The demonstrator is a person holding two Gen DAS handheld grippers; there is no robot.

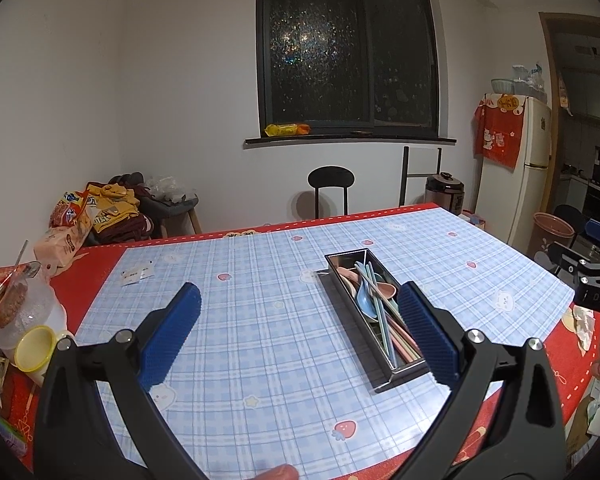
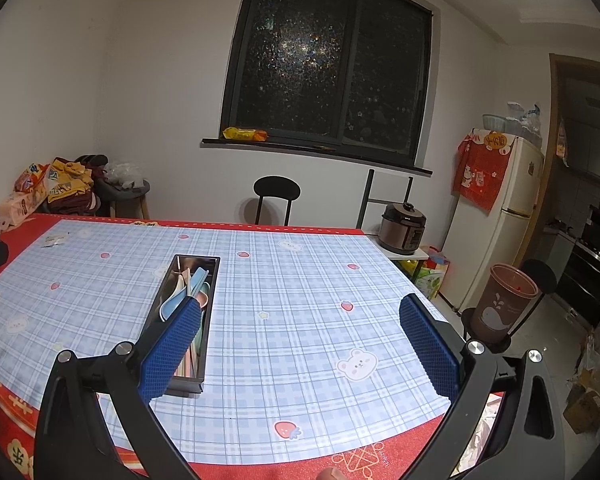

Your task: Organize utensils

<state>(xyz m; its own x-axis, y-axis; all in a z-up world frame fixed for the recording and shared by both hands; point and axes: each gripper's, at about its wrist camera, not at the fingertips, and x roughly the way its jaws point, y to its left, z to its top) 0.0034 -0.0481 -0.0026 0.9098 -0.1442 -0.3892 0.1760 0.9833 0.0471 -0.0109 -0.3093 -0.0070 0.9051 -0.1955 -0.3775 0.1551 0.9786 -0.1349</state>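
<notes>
Both grippers hang above the table (image 1: pixel 260 320) with nothing between their blue pads. The left gripper (image 1: pixel 300 332) has its 2 fingers spread wide, and its right pad (image 1: pixel 428 332) covers the near right side of the metal utensil box (image 1: pixel 342 300) in the left wrist view. The right gripper (image 2: pixel 300 340) is also spread wide and holds nothing; in its own view the left pad (image 2: pixel 170 348) stands in front of the near end of the metal utensil box (image 2: pixel 168 280). A fingertip of the person (image 1: pixel 278 472) shows at the bottom edge of the left view.

The box lies on the blue checked cloth (image 1: pixel 240 260), near the middle of the table, between the 2 grippers. The cloth around the box is flat and free on all sides, and the red border (image 1: pixel 88 276) of the table is well apart from it. At the left table edge there are a plastic jar (image 1: pixel 20 304) and snack bags (image 1: pixel 66 216).

The box is long and narrow. Its long axis runs from the near edge toward the far edge, where a black chair (image 1: pixel 331 184) stands. Inside, spoons (image 1: pixel 366 300) and chopsticks (image 1: pixel 384 320) lie mostly along this axis, some crossed.
</notes>
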